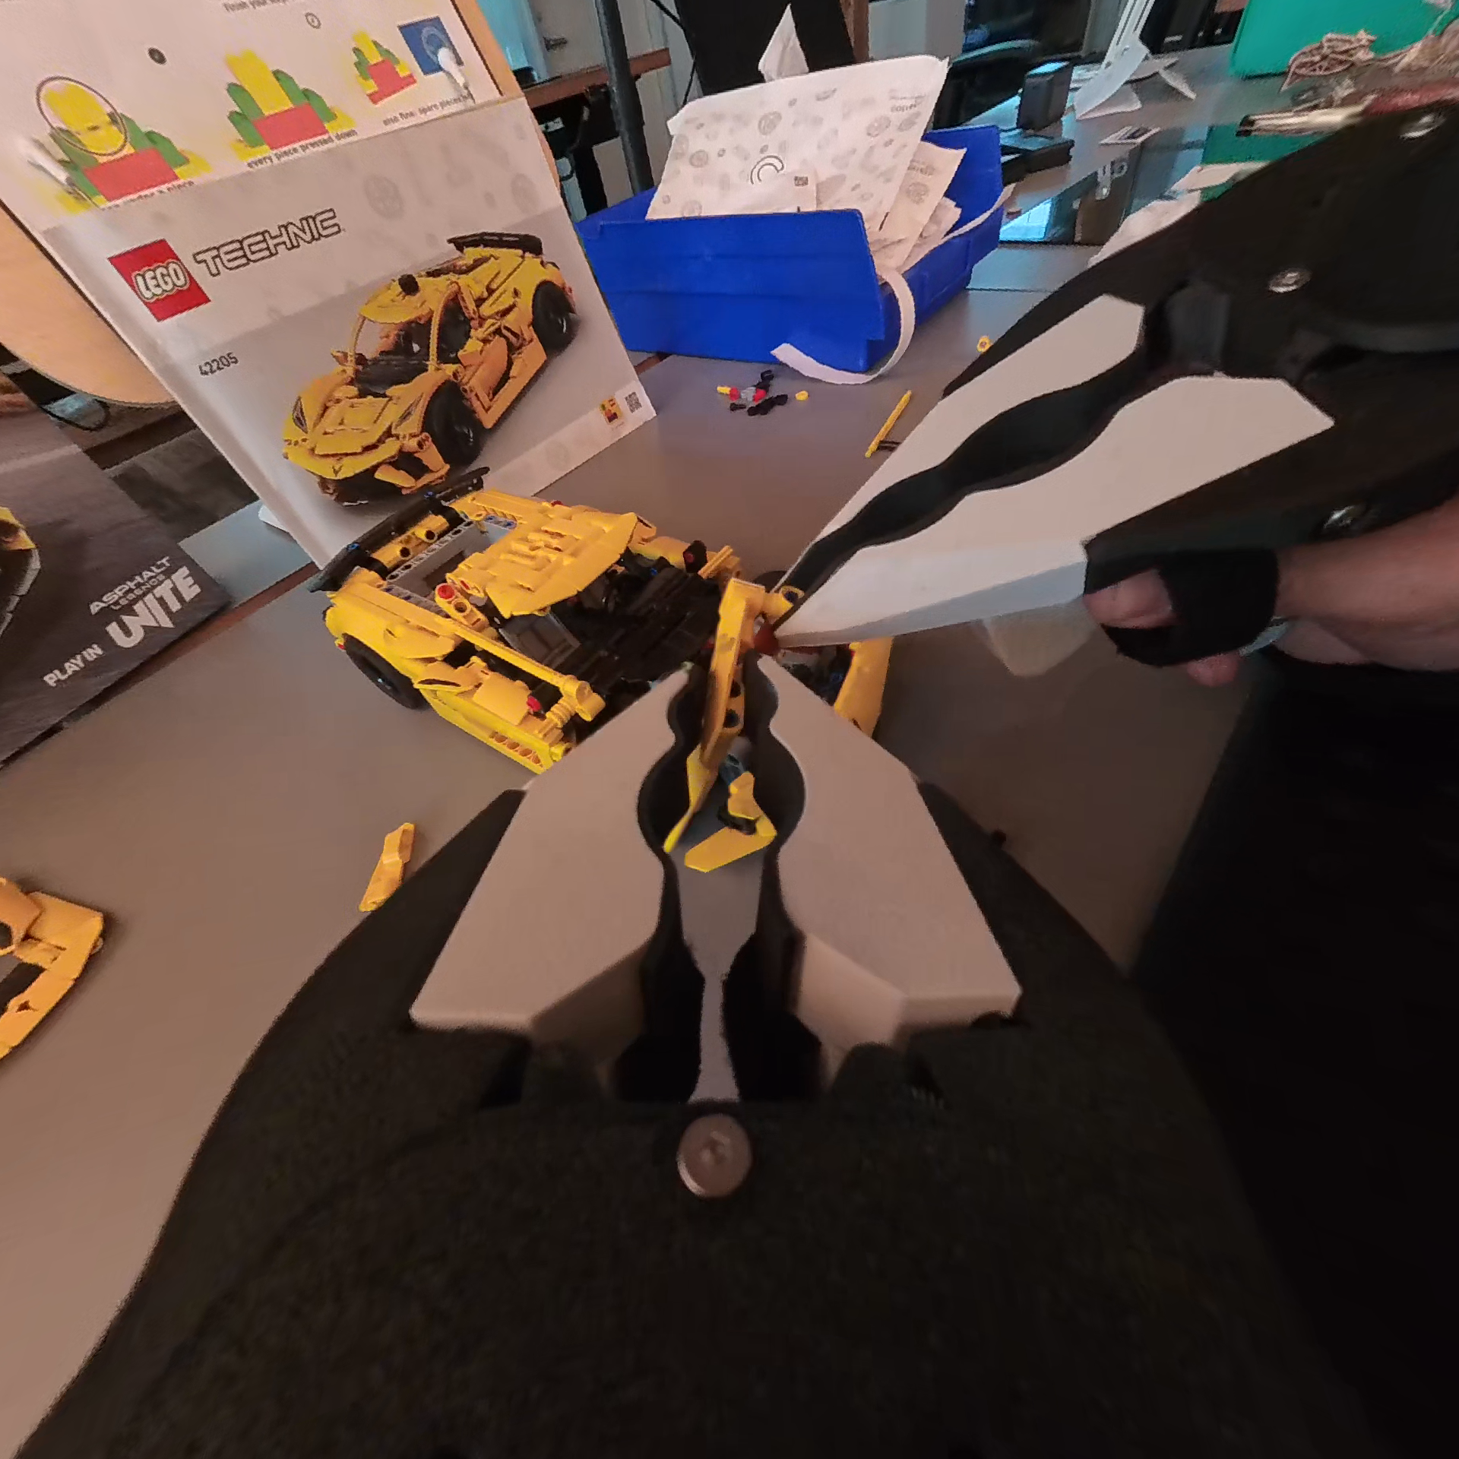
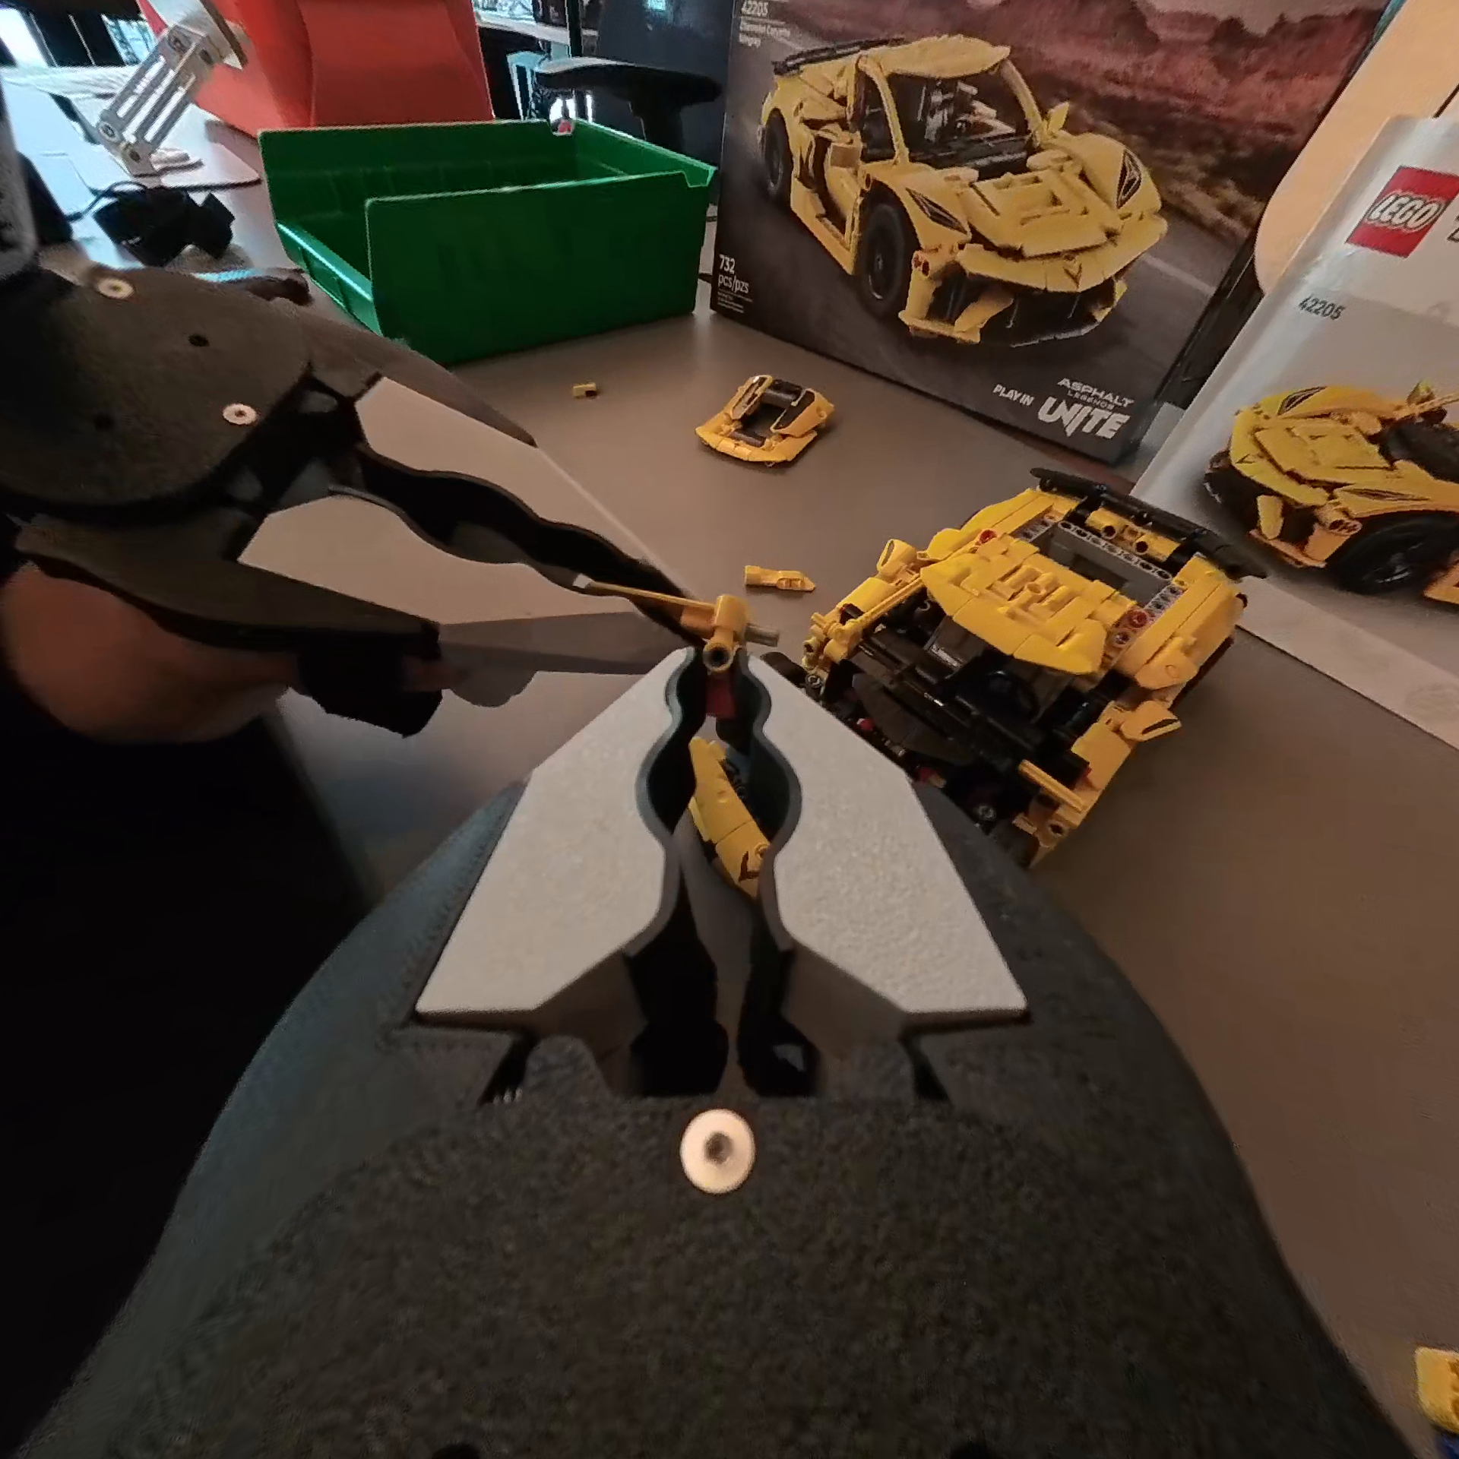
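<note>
A yellow brick-built sports car point(image 1: 513, 624) stands on the grey table point(image 1: 197, 789), also in the right wrist view point(image 2: 1026, 655). My left gripper point(image 1: 722, 671) is shut on a thin yellow beam point(image 1: 730, 631) by the car's near corner. In the right wrist view it comes in from the left point(image 2: 679, 608), holding that beam with a yellow connector point(image 2: 726, 624) at its end. My right gripper point(image 2: 718, 659) is shut on a small red pin point(image 2: 720, 699) just under the connector. In the left wrist view it enters from the right point(image 1: 778, 631), tips touching the beam.
An instruction booklet point(image 1: 355, 316) stands behind the car, with a blue bin point(image 1: 758, 276) of paper and small loose parts point(image 1: 758, 395) nearby. A green bin point(image 2: 489, 237), the set's box point(image 2: 987, 213), a yellow panel assembly point(image 2: 766, 430) and a loose yellow piece point(image 2: 778, 579) lie beyond. The loose yellow piece point(image 2: 778, 579) is about 15 cm from my left fingertips. Seen from the left wrist view point(image 1: 396, 859) as well.
</note>
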The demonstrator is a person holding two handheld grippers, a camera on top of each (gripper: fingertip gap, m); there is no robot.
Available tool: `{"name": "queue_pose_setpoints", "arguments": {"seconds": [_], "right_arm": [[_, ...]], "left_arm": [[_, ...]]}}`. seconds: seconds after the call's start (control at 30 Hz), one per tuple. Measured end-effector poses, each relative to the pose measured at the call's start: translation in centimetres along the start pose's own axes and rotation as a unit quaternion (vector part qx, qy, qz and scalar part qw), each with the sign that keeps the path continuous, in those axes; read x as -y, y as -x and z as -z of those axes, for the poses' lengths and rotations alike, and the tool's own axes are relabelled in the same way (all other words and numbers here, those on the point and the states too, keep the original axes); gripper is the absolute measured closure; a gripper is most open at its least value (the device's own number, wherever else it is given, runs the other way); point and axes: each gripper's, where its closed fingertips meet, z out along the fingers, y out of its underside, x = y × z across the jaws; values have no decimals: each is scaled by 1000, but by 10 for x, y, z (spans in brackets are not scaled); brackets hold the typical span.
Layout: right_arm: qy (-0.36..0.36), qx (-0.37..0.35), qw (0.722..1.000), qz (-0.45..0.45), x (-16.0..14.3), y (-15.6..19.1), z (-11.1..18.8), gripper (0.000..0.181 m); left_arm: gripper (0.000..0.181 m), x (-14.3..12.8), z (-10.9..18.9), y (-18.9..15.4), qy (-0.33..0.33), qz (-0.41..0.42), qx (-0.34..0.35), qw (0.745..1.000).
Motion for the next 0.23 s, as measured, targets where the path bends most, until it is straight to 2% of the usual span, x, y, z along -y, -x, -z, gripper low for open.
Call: {"name": "queue_pose_setpoints", "arguments": {"seconds": [0.23], "right_arm": [[7, -12, 1000, 10, -3, 0, 1, 179]], "left_arm": [[172, -2, 0, 3, 5, -1, 10, 1000]]}}
